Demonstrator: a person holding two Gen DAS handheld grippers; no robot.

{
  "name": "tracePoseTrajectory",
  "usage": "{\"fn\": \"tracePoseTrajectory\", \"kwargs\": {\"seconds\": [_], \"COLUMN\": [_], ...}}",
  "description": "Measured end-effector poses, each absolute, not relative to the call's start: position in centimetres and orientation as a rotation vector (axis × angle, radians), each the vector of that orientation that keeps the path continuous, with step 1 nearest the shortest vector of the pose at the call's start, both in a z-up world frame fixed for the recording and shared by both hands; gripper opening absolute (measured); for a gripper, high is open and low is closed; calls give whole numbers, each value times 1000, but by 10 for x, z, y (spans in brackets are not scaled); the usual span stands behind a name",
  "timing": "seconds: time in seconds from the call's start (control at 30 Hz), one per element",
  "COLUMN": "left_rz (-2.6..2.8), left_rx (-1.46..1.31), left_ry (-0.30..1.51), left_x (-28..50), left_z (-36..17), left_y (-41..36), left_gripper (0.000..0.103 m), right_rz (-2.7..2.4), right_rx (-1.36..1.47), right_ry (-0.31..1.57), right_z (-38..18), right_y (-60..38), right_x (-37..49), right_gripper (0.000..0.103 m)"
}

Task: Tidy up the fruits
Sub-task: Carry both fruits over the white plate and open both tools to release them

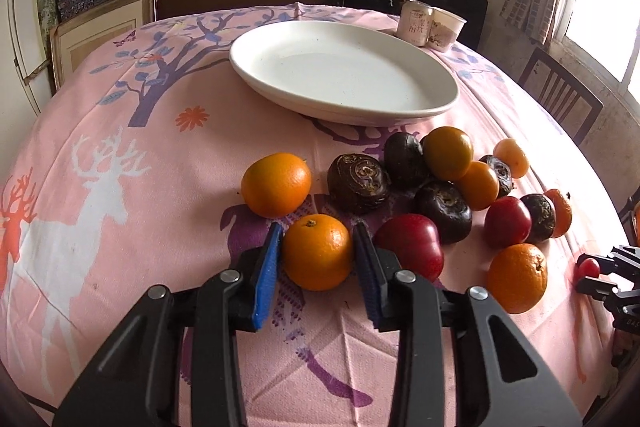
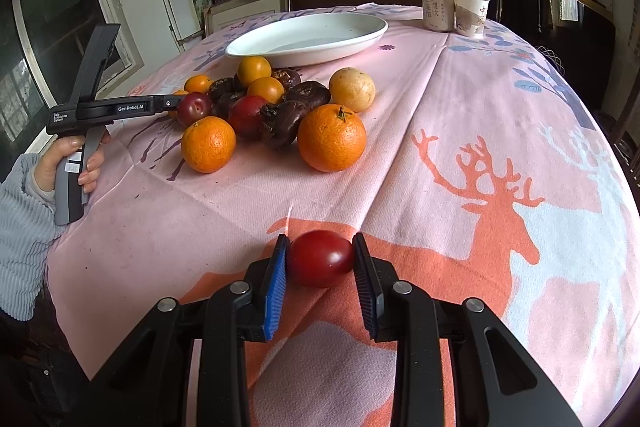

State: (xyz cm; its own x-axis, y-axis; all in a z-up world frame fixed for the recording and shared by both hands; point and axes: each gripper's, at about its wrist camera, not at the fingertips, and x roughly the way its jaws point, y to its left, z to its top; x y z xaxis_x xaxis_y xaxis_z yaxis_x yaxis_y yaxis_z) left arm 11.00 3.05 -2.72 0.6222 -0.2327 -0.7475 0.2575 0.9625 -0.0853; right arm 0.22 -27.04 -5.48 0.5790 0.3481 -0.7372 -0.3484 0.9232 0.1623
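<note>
An orange (image 1: 317, 251) is clamped between the pads of the left claw (image 1: 316, 247) at the near edge of the fruit pile (image 1: 440, 187), while a red fruit (image 2: 320, 258) is gripped by the right claw (image 2: 320, 259) over the desk (image 2: 460, 147), apart from the pile. Both fruits are round and smooth, so either could be squeezed out and rolled off the desk, or neighbours could be knocked as the orange is lifted toward the empty plate (image 1: 400, 115). Both claws are angled steeply down, the left one held pistol-style by a hand (image 2: 80, 155).

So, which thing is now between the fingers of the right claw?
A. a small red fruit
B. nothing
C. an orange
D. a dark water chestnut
A: the right wrist view shows the right claw shut on a small red fruit, its pads pressing both sides.
</note>
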Motion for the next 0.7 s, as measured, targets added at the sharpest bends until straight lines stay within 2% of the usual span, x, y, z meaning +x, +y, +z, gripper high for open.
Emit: {"fn": "tracePoseTrajectory", "kwargs": {"seconds": [0.37,0.57,0.7], "left_rz": [-284,-287,-275], "left_rx": [5,-30,-47], "left_ry": [777,727,734], "left_x": [100,143,181], "left_z": [-1,32,33], "left_y": [33,16,0], "left_gripper": [35,35,35], "right_rz": [423,440,434], "right_rx": [82,57,34], "right_ry": [858,731,707], "right_z": [-43,18,32], "right_y": [-279,-255,-224], "right_x": [14,74,136], "right_gripper": [32,32,32]}}
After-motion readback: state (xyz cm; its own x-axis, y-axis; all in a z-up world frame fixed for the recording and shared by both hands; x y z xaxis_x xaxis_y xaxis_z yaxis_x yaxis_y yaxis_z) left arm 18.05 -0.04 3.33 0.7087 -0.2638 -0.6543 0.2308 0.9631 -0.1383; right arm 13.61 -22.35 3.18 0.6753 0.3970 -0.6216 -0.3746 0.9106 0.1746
